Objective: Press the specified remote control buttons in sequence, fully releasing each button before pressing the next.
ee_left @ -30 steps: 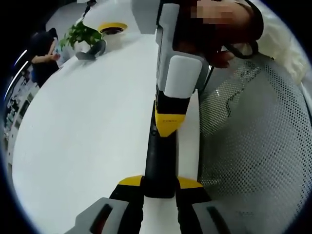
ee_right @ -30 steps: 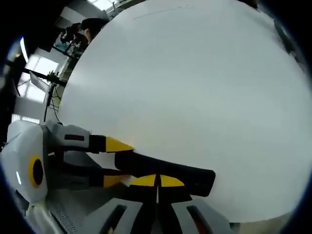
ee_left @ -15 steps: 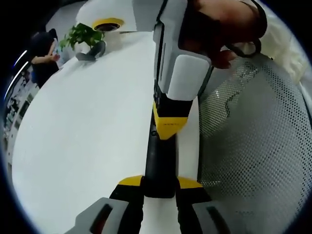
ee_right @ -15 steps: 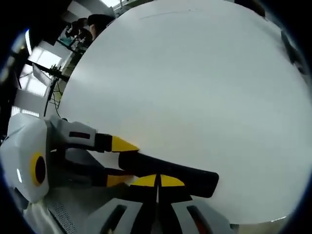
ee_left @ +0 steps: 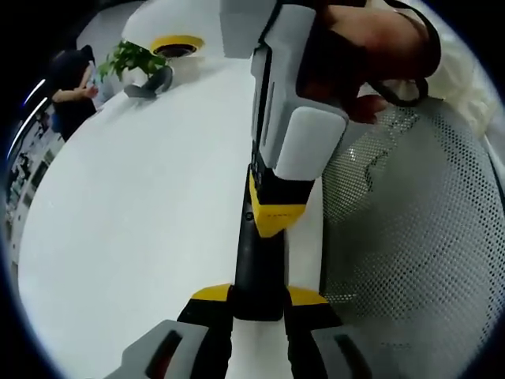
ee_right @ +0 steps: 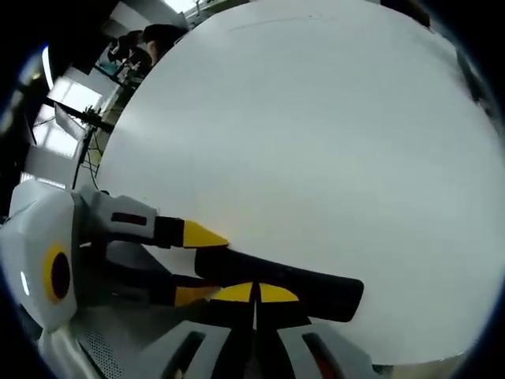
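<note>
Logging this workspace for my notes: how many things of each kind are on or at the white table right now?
Remote control: 1
Claw, left and right: 2
Potted plant: 1
Yellow-topped round thing: 1
Mesh chair: 1
Total: 6

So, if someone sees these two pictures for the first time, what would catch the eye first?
Most likely the black remote, gripped at its near end by the left gripper on the white table. The right gripper, shut, touches the remote from above, with a hand around it. In the far corner stand a green plant and a yellow-rimmed thing.
</note>
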Tool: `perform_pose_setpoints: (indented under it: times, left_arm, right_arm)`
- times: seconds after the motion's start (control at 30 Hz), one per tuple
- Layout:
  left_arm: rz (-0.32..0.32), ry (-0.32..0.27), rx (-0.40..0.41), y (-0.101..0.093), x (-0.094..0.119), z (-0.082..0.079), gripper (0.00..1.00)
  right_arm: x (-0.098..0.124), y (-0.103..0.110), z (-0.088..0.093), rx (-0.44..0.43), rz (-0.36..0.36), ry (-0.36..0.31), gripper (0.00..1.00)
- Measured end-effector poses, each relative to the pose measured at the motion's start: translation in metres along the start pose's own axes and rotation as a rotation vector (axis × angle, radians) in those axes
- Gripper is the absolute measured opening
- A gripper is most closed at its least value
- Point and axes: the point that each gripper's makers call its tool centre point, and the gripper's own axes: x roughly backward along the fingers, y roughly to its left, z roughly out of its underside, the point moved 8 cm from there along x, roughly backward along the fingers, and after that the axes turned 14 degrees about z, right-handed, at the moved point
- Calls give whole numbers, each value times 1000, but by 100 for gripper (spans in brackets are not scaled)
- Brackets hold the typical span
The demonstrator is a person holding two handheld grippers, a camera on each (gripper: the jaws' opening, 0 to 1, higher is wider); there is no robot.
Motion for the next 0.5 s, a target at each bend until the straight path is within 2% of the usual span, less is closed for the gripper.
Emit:
perform_pose_setpoints:
  times: [0.2,0.33,0.5]
  left_arm:
    - [0,3,-6,0,0,0,24]
    - [1,11,-30,0,0,0,24]
    - [5,19,-43,0,0,0,24]
  right_arm:
    - [-1,-2,-1,-35,-20,17,0]
    - [-1,-6,-2,-99,-65,42,0]
    - [-1,-6,-2,-89,-83,40,0]
